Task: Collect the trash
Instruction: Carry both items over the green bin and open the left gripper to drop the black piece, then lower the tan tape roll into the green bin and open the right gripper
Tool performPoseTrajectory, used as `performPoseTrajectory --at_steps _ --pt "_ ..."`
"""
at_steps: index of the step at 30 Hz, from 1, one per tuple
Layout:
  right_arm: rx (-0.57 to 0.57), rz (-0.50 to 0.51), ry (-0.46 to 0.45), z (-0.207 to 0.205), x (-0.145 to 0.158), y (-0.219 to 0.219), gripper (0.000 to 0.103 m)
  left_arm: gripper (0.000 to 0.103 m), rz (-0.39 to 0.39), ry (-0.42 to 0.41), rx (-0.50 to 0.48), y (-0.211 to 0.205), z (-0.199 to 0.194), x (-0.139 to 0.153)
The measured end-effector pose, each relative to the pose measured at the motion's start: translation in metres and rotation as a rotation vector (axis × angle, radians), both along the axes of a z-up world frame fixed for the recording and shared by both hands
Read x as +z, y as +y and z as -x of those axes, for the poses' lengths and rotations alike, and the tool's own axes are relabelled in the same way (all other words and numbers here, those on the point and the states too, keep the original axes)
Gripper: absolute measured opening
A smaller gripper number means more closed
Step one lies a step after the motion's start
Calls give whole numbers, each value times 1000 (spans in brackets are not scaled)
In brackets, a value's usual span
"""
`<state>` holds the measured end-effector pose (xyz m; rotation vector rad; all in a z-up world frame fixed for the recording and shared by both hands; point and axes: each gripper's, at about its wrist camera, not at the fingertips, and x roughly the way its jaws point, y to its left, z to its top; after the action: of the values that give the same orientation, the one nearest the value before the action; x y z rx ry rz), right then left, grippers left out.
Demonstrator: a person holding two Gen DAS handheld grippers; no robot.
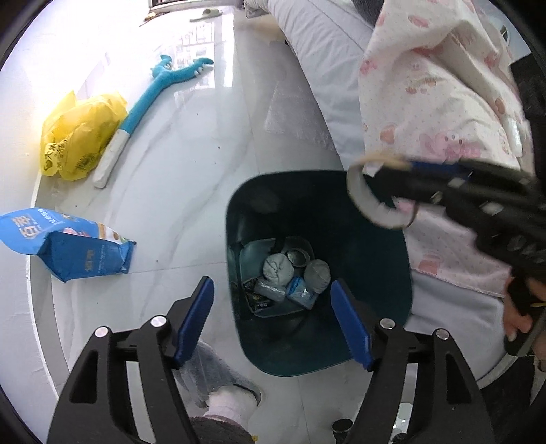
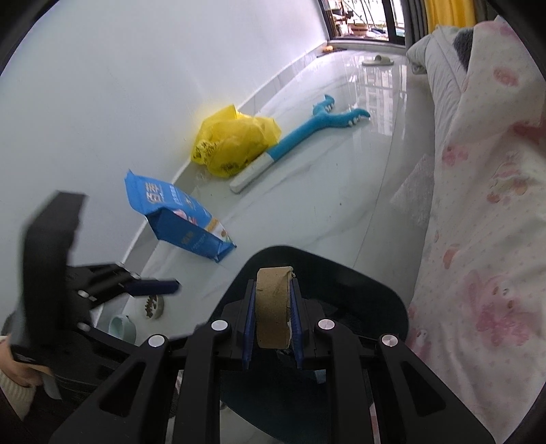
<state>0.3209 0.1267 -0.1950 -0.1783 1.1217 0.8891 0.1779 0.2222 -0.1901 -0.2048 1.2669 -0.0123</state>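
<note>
left gripper (image 1: 273, 321) gapes empty over bin (image 1: 375, 218); right gripper (image 2: 273, 317) clamps cardboard ring (image 2: 273, 307); blue bag (image 2: 184, 218) nearby.

Glossy white marble-look floor (image 1: 191, 143), grey veins, strong window reflections. Plain white wall (image 2: 136, 85) on the left with a low skirting along its base. Far end: dark-framed window or balcony door (image 2: 361, 17), daylight coming in, yellow curtain (image 2: 447, 12) beside it. Right side: bed or sofa edge, grey quilted cover (image 1: 317, 58), with a white blanket with pink cartoon print (image 2: 491, 191) draped over it. Single pale slipper (image 2: 377, 60) on the floor near the window. Bright, even daylight overall.
</note>
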Motion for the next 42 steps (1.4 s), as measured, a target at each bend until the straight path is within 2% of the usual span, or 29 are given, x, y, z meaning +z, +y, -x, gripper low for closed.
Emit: performPoseTrajectory --at_steps 6,15,24,29,31,32,33,40,42 --pt "3 57 43 3 -25 11 19 77 -27 -90 12 11 8 21" --pt "19 127 101 8 -57 22 19 77 -67 -279 59 24 18 59" --pt "49 201 131 16 -74 25 19 78 -96 -458 41 12 23 99" --pt "54 227 126 19 -73 20 19 83 -115 -550 22 2 23 118" --pt "54 229 118 19 -71 18 25 83 -123 -578 16 -2 24 123" --pt "54 229 115 19 -69 17 35 83 -126 -596 15 -5 25 127" --pt "56 227 114 20 -67 16 41 83 -127 -605 14 -6 25 129" --pt "79 216 85 27 -52 9 41 87 -150 -702 5 -25 23 152" --pt "77 204 63 28 -43 6 45 87 -153 -718 8 -31 21 157"
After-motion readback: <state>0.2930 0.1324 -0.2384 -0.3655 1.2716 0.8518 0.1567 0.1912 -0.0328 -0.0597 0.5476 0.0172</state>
